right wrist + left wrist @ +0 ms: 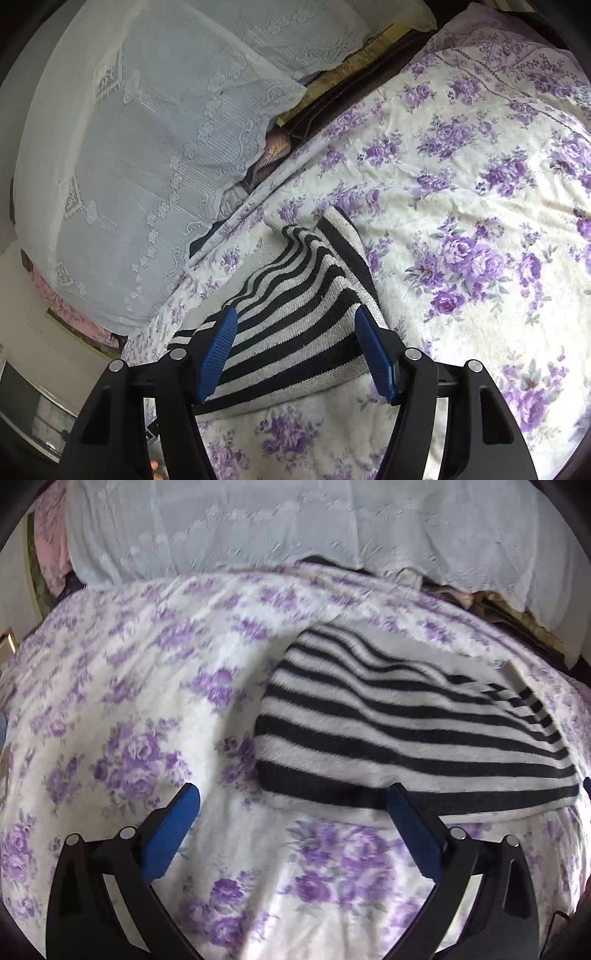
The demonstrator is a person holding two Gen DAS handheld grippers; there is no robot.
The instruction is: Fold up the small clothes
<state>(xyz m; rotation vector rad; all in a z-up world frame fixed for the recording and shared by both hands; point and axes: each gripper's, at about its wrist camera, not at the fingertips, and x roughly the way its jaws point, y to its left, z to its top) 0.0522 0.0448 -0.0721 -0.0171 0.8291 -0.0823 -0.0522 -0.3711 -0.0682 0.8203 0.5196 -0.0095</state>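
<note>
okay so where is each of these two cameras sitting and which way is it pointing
Left wrist: on the left gripper, jaws open, low over the floral bedspread, facing the striped garment and lace-covered pile.
Right wrist: on the right gripper, jaws open, looking down along the striped garment between its fingers.
Shared: garment, bedspread, lace cover.

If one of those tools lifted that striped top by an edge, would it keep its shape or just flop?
The striped top would probably flop: it is soft knit and already ripples on the bedspread. It looks light. Its fuzzy weave likely grips the ridged pads rather than slipping.
</note>
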